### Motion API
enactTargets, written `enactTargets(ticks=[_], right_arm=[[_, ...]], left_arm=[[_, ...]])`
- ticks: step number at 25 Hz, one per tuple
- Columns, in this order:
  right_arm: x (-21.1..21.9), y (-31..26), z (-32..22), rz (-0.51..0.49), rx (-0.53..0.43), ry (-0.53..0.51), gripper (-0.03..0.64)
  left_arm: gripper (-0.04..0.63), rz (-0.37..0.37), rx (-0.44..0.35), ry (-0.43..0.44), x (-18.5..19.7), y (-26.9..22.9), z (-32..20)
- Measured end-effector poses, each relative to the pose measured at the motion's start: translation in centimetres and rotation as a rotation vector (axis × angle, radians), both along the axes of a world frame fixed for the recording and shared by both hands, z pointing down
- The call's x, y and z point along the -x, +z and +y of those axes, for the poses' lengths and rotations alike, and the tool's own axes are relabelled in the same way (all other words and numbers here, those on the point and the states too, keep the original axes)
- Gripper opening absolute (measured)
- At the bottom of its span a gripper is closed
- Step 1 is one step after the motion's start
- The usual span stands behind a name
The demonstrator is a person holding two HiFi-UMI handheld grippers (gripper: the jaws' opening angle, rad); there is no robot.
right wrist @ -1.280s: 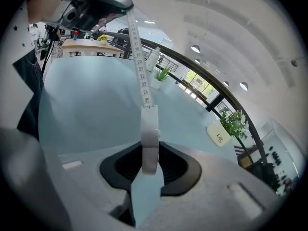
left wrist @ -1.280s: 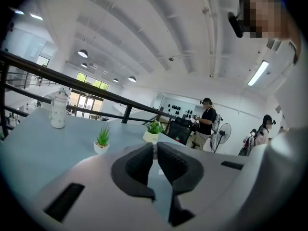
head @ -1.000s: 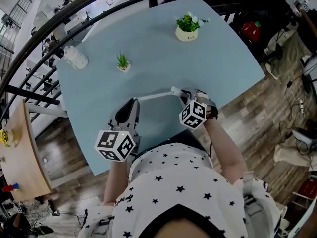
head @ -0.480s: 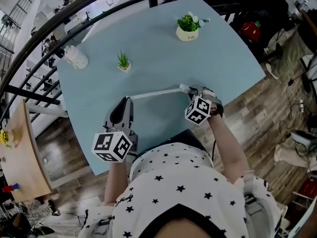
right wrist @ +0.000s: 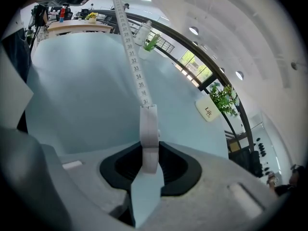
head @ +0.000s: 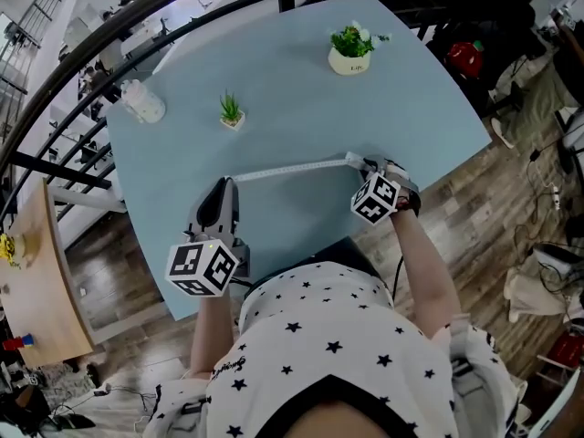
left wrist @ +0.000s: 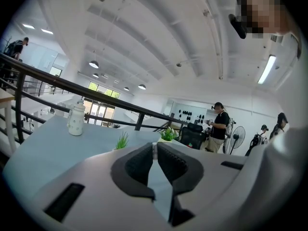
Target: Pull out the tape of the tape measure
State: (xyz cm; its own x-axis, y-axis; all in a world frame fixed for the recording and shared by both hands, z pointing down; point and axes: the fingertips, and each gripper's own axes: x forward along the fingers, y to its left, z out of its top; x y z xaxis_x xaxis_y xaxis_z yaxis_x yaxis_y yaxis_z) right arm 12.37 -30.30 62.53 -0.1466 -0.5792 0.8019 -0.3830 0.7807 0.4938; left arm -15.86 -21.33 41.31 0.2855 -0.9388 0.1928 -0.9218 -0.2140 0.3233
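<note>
Head view first: where does the tape [head: 290,167] lie?

Stretched in one straight line over the near part of the table [head: 301,80]. Its long axis runs left to right, the right end slightly farther from the person. Whether it touches the top, I cannot tell.

Which end is which?

The right gripper [head: 363,164] is clamped on the white case [head: 352,160]. In the right gripper view that case stands edge-on between the jaws, and the numbered strip runs straight away from it, up and leftward.

And the left gripper [head: 224,182]?

Jaws nearly together, pinching the tape's thin free end.

Anything else around?

A small potted plant [head: 231,112] and a white bottle [head: 143,101] stand beyond the tape, and a bigger plant [head: 350,53] at the far side, all well apart from it.
</note>
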Motion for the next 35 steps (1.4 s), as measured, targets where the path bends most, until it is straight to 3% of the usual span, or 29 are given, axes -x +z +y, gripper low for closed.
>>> enactTargets(ticks=[19,22,35], right_arm=[[-2.2,0.4,-0.9,0.063,-0.009,0.047,0.1],[-2.1,0.2,-0.7,0.019,0.011,0.085,0.1],[0.6,-1.0,0.9,-0.263,0.106,0.234,0.1]], left_arm=[[0.032,0.012,-0.008,-0.074,3.0,0.4,0.6],[0.032,0.04,-0.009,-0.068,3.0,0.3,0.4],[0.034,0.014,0.014,-0.041,1.7,1.4,-0.5]])
